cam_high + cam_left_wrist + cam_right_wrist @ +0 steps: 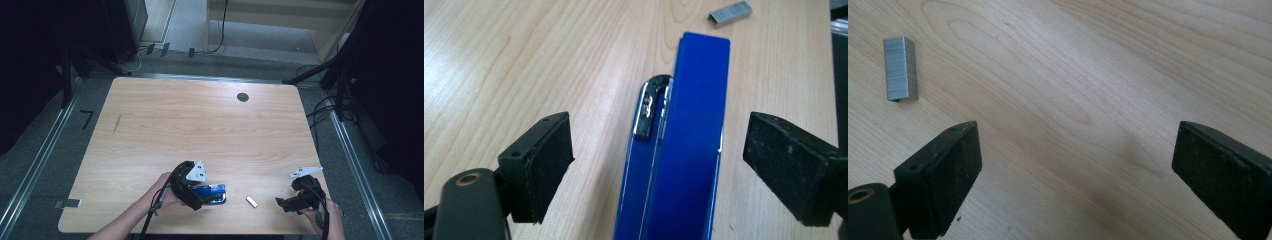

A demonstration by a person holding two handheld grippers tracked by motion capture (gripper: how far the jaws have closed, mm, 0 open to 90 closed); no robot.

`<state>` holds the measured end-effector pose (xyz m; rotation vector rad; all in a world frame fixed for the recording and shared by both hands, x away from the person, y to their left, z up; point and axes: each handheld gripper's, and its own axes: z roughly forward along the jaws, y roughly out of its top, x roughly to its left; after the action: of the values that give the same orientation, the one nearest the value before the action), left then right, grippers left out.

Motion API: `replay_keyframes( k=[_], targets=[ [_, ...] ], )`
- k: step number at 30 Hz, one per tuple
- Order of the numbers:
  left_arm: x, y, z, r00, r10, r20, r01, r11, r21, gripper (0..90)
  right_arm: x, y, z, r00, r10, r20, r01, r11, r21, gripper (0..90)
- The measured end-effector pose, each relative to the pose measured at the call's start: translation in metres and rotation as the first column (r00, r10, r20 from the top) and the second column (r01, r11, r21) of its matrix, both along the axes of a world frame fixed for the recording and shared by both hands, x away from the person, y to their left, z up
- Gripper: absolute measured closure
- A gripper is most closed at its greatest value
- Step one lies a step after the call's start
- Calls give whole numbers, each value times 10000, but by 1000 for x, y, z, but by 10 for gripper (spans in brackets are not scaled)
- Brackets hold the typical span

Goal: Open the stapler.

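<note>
the blue stapler (pixel 684 150) sits between the spread, non-touching jaws of the left gripper (pixel 659 160) at lower centre, its metal tip clear up close, staple strip (pixel 730 11) upper right.

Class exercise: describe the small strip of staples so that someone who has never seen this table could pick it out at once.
Start at the light wooden table and go to its near edge. There a blue stapler lies between the open left gripper jaws; just right of it, apart, lies the small grey metal strip of staples. It is the one loose, pale, short block between the two grippers.
</note>
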<state>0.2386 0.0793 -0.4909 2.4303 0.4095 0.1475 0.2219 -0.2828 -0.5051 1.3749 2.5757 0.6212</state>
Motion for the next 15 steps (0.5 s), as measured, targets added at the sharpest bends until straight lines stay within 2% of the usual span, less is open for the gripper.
replay_keyframes(
  k=[1, 3, 5, 8, 13, 14, 15],
  targets=[
    [-1, -2, 0, 10000, 60, -65, -60, 10000, 44, 131, 0, -1, 0, 10000, -24, 4, 24, 10000, -14, 61],
    [-2, -4, 0, 9998, 192, 62, -193, 9997, 177, 148, 0, -1, 0, 10000, -28, 28, 28, 10000, -8, 61],
    [-3, -7, 1, 9995, 281, 111, -284, 9993, 262, 200, 1, 0, 0, 10000, 25, 16, -25, 10000, -9, 61],
    [-4, -9, 1, 9996, 269, 26, -269, 9995, 188, 234, 2, 2, -1, 9999, 101, 0, -101, 9999, -9, 61],
    [-7, -16, 2, 9995, 253, 201, -256, 9995, 165, 309, 3, 5, -1, 9999, 157, -9, -157, 9999, 17, 61],
    [-8, -18, 1, 9996, 199, 183, -203, 9996, 216, 309, 3, 5, -1, 9999, 157, -9, -157, 9999, 17, 61],
    [-8, -20, 1, 9996, 196, 208, -202, 9993, 321, 346, 3, 5, -1, 9999, 161, -11, -161, 9999, 28, 61]
  ],
)
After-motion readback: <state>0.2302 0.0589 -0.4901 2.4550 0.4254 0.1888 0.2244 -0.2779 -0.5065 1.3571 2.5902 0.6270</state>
